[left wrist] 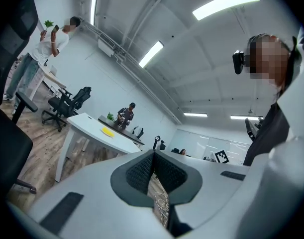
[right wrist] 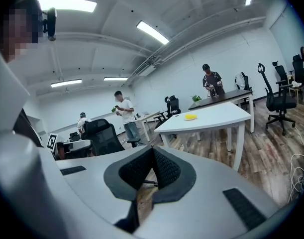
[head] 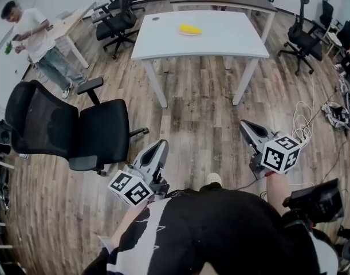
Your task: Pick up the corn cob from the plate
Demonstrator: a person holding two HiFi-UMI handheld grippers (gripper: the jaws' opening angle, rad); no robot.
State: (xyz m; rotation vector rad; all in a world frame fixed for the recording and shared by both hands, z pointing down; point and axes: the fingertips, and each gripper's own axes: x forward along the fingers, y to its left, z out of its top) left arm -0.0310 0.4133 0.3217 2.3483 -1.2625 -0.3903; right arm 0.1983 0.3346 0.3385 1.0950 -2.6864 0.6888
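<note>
While the white worktop (head: pixel 220 42) stands well ahead across the wood floor (head: pixel 197 113), a black office chair (head: pixel 66 125) sits nearer on the left. I have the left claw (head: pixel 160 146) and right claw (head: pixel 245 124) both closed on nothing, jaws pressed together, well apart from the yellow corn cob (head: pixel 190 30) lying on that worktop's far side.
</note>
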